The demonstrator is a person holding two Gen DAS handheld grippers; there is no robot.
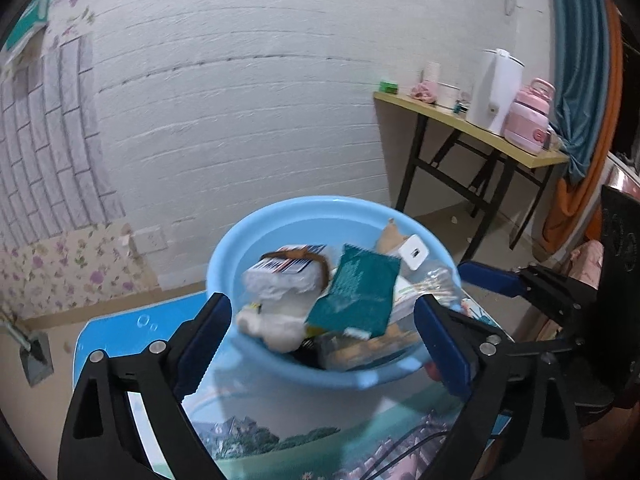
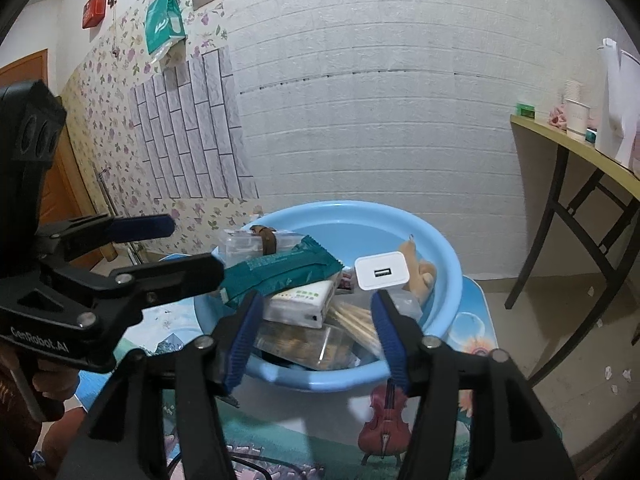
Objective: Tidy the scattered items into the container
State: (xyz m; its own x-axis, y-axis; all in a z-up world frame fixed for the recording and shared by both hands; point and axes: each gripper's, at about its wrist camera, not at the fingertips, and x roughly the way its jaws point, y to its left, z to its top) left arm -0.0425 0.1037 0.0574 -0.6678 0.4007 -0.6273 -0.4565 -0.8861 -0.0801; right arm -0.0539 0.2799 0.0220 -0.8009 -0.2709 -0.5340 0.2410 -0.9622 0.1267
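A light blue basin (image 1: 280, 368) (image 2: 444, 248) stands on a small table with a picture top (image 1: 280, 420) (image 2: 320, 424). It holds a teal snack packet (image 1: 356, 296) (image 2: 280, 274), a white USB charger (image 1: 414, 254) (image 2: 382, 272), a tissue pack (image 2: 304, 306), a white plush toy (image 1: 276, 316), a brown strap (image 2: 266, 240), wooden sticks (image 2: 356, 322) and a snack bag (image 2: 304, 344). My left gripper (image 1: 324, 344) is open and empty, just in front of the basin. My right gripper (image 2: 316, 340) is open and empty at the basin's near rim.
A yellow folding table (image 1: 472, 124) (image 2: 580, 152) with a white kettle (image 1: 494, 88), paper cups (image 2: 576, 112) and a pink bottle (image 1: 528, 116) stands at the right by the white brick wall. Blue and orange curtains (image 1: 588, 80) hang far right.
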